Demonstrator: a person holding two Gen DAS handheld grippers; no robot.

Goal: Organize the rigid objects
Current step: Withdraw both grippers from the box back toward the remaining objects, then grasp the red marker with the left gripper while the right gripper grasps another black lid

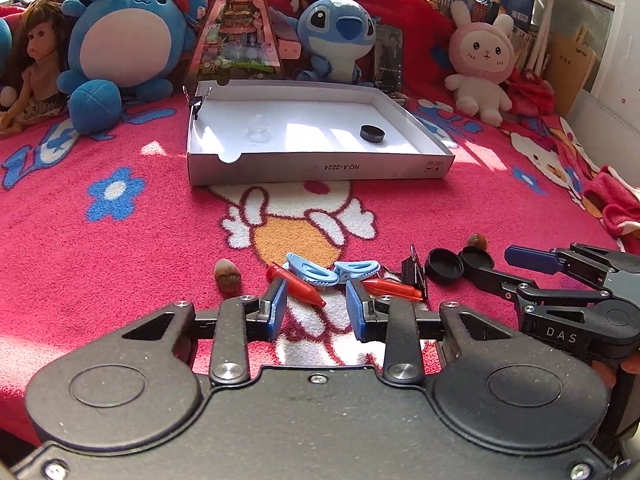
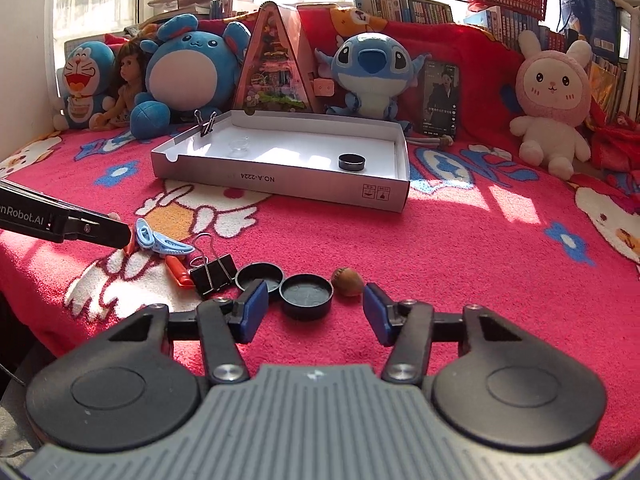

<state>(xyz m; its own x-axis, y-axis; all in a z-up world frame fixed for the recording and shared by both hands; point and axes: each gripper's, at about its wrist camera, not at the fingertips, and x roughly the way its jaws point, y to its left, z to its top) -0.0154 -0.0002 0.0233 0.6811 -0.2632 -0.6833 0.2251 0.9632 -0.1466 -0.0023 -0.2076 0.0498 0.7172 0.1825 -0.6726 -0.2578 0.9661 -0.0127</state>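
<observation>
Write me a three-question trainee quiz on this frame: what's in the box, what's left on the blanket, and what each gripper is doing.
1. True or false: the white cardboard box already holds a black round cap.
2. Which object lies nearest the right gripper? A. black binder clip B. upturned black cap C. blue plastic clips
3. Fill in: between the open fingers of the left gripper, the right wrist view shows blue clips and red ______.

Key: 1 true. 2 B; the cap lies between the open fingers, not gripped. 3 crayons, judging by their shape.
</observation>
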